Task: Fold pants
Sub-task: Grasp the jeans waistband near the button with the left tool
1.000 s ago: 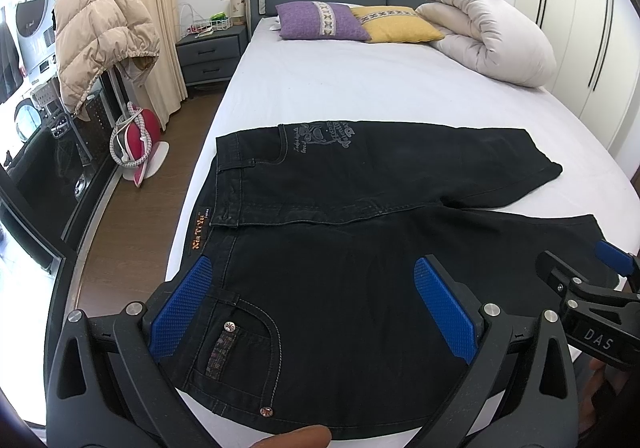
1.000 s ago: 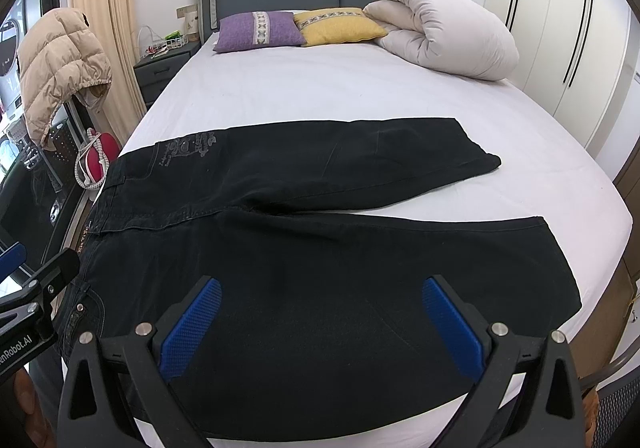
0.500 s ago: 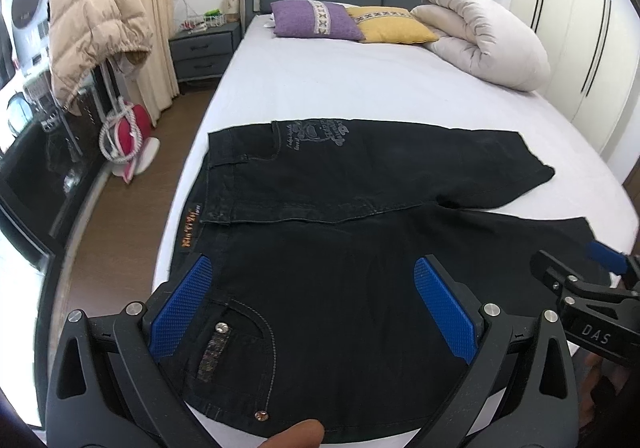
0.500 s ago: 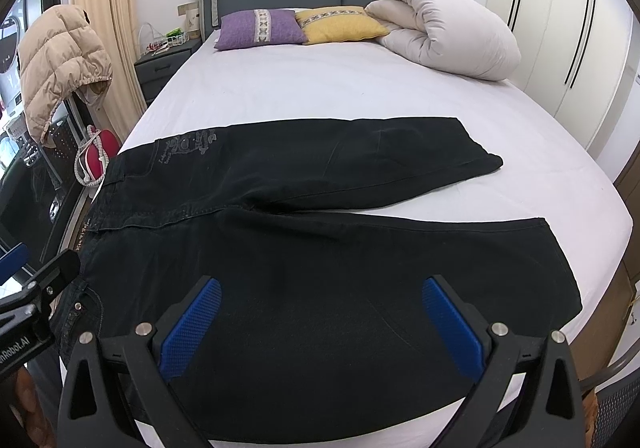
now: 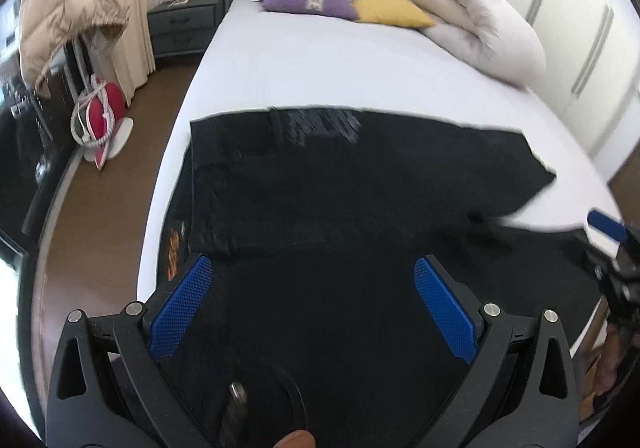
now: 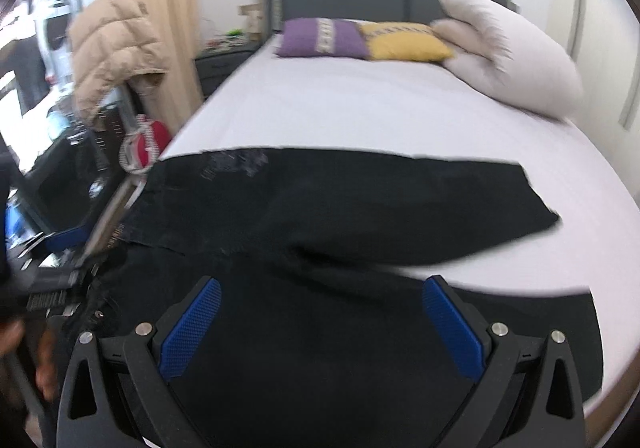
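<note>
Right now I'm hovering both tools over the near leg of the black pants point(image 5: 340, 208), left gripper point(image 5: 314, 306) with jaws spread by the waistband end, right gripper point(image 6: 320, 324) also spread wide over the lower leg, neither one pinching cloth. Pants are lying flat across the bed point(image 5: 340, 60), legs splayed apart, so I'm judging the first fold isn't started: next I'm needing to grab the near edge and carry it onto the far leg.
</note>
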Demonstrator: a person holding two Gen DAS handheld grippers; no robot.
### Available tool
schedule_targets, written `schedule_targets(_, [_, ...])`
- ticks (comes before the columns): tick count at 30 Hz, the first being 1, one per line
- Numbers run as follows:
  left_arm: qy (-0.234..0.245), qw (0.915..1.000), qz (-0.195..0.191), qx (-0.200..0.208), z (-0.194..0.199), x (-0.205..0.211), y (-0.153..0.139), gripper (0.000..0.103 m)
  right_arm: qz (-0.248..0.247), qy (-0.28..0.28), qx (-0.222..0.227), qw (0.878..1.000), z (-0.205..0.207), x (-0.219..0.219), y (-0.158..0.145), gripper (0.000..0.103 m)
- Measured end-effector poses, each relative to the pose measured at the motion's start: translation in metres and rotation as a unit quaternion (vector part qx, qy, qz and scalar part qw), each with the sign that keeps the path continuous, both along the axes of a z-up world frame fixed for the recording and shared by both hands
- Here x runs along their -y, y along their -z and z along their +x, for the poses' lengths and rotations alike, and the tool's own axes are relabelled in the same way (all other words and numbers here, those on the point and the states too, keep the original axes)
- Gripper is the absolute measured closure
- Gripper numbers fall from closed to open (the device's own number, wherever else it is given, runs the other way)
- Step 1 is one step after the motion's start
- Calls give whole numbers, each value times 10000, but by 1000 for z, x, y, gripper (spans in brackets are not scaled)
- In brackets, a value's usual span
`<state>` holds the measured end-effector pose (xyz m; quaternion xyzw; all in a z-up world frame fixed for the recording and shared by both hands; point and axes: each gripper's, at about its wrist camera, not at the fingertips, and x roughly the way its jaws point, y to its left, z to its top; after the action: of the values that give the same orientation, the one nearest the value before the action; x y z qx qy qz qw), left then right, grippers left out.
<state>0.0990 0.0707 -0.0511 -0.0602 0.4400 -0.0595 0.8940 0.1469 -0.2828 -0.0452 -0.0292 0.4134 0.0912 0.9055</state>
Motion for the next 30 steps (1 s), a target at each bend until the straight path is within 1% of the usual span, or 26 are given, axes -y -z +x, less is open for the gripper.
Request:
schedule_targets(3, [264, 9992, 199, 225, 50, -15, -6, 0, 156, -496, 2, 9986, 21, -1, -5, 0])
schedule_targets(4, [479, 9981, 285, 264, 76, -20, -7, 0, 188, -676, -21, 9975, 29, -1, -5, 0])
schedule_targets(6, [865, 9952, 406, 215, 114, -26, -7, 0, 211, -1043, -98, 9943, 44, -2, -3, 0])
schedule_targets(7, [1201, 9919, 410, 100, 142, -30, -3, 0, 230, -1265, -141, 9916, 53, -1, -1, 1])
schedule_targets(9, [1564, 9870, 340, -175, 179, -35, 8, 0, 299, -1519, -215, 9877, 65, 0, 2, 5])
schedule_targets(10, [1750, 9835, 302, -351, 203, -38, 17, 0, 363, -1647, -293, 9852, 74, 2, 5, 7])
schedule_targets(12, [2043, 9763, 222, -681, 238, -41, 34, 2, 434, -1766, -376, 9826, 86, 6, 9, 10])
schedule_targets(13, [2134, 9735, 201, -799, 249, -42, 44, 4, 450, -1830, -410, 9812, 93, 7, 12, 13])
schedule_targets(15, [2238, 9695, 187, -986, 267, -44, 59, 13, 490, -1974, -495, 9778, 104, 7, 18, 16])
schedule_targets(16, [2310, 9665, 186, -1105, 273, -46, 71, 14, 503, -2050, -539, 9760, 111, 7, 22, 20])
schedule_targets(18, [2349, 9635, 210, -1265, 285, -49, 83, 23, 537, -2200, -631, 9720, 120, 6, 29, 25])
schedule_targets(19, [2383, 9607, 163, -1414, 294, -53, 91, 24, 519, -2282, -667, 9699, 126, 4, 32, 29])
schedule_targets(20, [2418, 9590, 137, -1471, 298, -55, 95, 27, 503, -2345, -684, 9684, 130, 2, 34, 32])
schedule_targets(22, [2528, 9554, 155, -1516, 304, -59, 98, 33, 450, -2477, -718, 9651, 138, -3, 38, 33])
schedule_targets(23, [2587, 9532, 225, -1546, 307, -61, 98, 41, 422, -2549, -726, 9633, 143, -5, 39, 34])
schedule_targets(24, [2629, 9514, 269, -1579, 309, -62, 98, 53, 409, -2619, -729, 9615, 148, -8, 40, 35])
schedule_targets(25, [2676, 9486, 268, -1666, 312, -64, 99, 60, 400, -2689, -736, 9595, 154, -11, 41, 37])
schedule_targets(26, [2677, 9480, 278, -1698, 314, -66, 98, 71, 399, -2742, -751, 9579, 160, -14, 42, 39])
schedule_targets(27, [2693, 9472, 269, -1719, 315, -68, 96, 85, 393, -2791, -776, 9563, 169, -18, 43, 40])
schedule_targets(29, [2714, 9469, 375, -1680, 314, -71, 92, 94, 354, -2855, -781, 9545, 180, -24, 42, 44])
schedule_targets(30, [2716, 9481, 372, -1611, 303, -72, 89, 97, 314, -2914, -774, 9529, 186, -29, 40, 44])
